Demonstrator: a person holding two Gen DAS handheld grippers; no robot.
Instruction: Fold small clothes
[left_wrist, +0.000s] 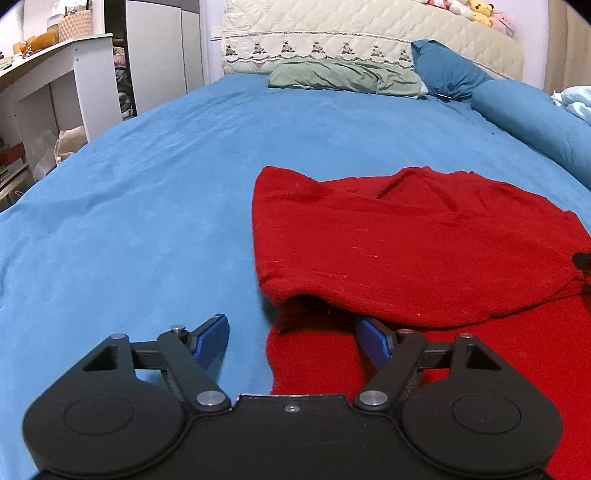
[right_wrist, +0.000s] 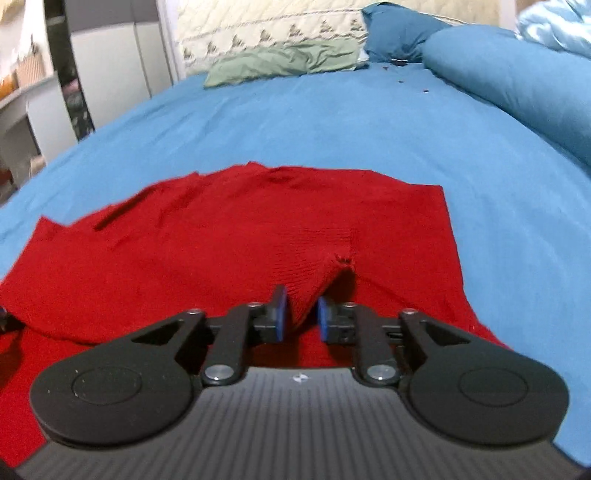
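Evidently the left gripper (left_wrist: 291, 341) stood wide open at the near-left edge of the red knit (left_wrist: 424, 251), which lay partly folded on the blue bed (left_wrist: 147, 206). The right gripper (right_wrist: 301, 314) pinched a raised fold. Soft, limp, light; corners suit gripping.

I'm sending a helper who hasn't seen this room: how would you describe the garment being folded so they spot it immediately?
Find the big bed with the blue sheet. Near its foot, away from the pillows, lies the red knit garment, partly folded over itself. It is the only red thing there; the green pillow and blue bolster sit far off by the headboard.
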